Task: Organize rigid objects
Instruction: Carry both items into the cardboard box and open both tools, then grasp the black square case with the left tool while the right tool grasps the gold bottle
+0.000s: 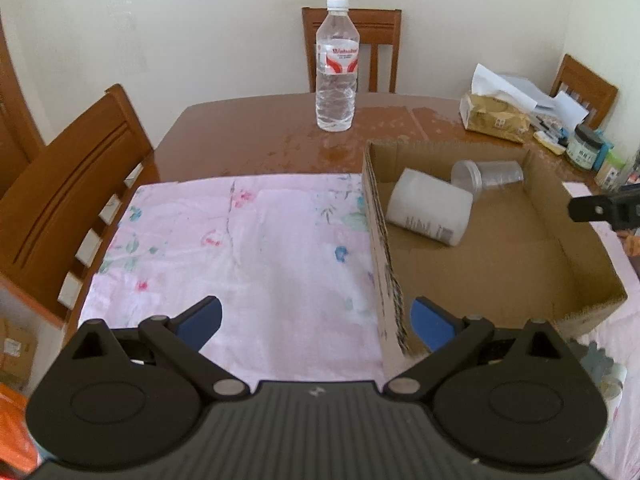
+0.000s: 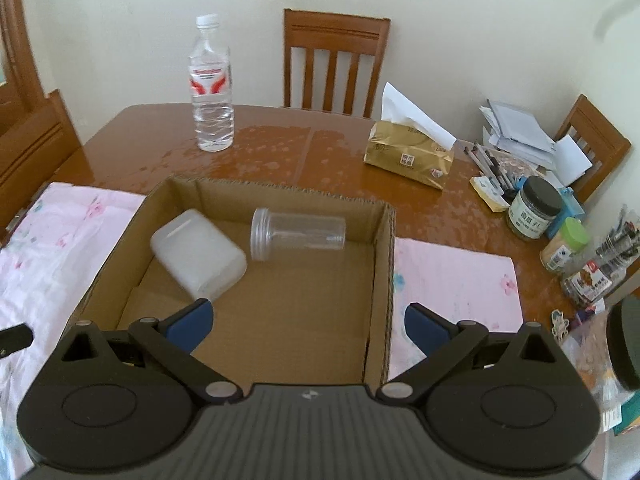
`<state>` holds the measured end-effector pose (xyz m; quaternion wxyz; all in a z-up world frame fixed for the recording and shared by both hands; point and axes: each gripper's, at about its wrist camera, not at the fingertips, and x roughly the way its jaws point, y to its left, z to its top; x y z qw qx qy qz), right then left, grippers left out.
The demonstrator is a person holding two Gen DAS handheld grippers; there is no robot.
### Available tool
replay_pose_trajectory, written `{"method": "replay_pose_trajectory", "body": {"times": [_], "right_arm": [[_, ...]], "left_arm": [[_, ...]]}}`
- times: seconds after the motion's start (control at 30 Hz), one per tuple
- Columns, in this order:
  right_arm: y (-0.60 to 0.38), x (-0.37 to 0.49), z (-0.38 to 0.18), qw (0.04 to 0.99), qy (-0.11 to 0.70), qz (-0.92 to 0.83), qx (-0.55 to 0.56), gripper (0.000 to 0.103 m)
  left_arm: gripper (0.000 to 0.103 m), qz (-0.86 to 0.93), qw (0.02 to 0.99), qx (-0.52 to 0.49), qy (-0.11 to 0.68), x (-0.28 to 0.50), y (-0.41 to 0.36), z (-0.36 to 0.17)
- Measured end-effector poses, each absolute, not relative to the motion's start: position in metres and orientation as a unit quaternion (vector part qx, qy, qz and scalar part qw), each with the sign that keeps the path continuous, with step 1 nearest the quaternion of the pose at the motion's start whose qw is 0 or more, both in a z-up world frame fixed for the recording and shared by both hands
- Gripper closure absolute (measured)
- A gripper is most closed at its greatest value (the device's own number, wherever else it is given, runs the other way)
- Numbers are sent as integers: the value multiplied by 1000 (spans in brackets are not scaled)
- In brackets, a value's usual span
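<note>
A clear water bottle [image 1: 337, 68] stands upright on the wooden table, beyond the floral cloth [image 1: 240, 256]; it also shows in the right wrist view [image 2: 211, 88]. An open cardboard box [image 1: 576, 248] holds a white container [image 1: 430, 208] and a clear jar [image 1: 488, 176], both lying on their sides. In the right wrist view the box [image 2: 380, 264] holds the white container [image 2: 198, 254] and the clear jar [image 2: 298, 232]. My left gripper [image 1: 316, 322] is open and empty, straddling the box's left wall. My right gripper [image 2: 306, 322] is open and empty over the box's near part.
A gold tissue pack [image 2: 408, 152], pens, papers and several jars [image 2: 534, 208] crowd the table's right side. Wooden chairs [image 2: 336, 64] stand at the far side, left and right. The right gripper's tip [image 1: 600, 210] shows at the left wrist view's right edge.
</note>
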<state>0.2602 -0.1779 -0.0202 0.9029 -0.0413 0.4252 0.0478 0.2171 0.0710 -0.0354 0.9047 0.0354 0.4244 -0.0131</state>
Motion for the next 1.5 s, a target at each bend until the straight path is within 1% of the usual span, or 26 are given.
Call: {"method": "replay_pose_trajectory", "body": {"times": [0.33, 0.53, 0.77, 1.07, 1.27, 1.5], "right_arm": [[-218, 190, -25, 906, 413, 89, -16, 0], [-234, 164, -47, 896, 433, 101, -23, 0], [-253, 143, -66, 883, 455, 116, -13, 0], [-261, 137, -75, 880, 462, 106, 5, 0], [-254, 126, -77, 874, 471, 117, -2, 0], [-226, 115, -82, 860, 481, 159, -63, 0]], "left_arm": [[2, 5, 896, 53, 440, 153, 21, -38], [2, -13, 882, 58, 467, 120, -5, -58], [3, -81, 855, 70, 508, 89, -31, -87], [3, -129, 837, 109, 520, 84, -38, -121], [1, -142, 838, 95, 518, 91, -28, -127], [1, -109, 848, 72, 514, 105, -6, -128]]}}
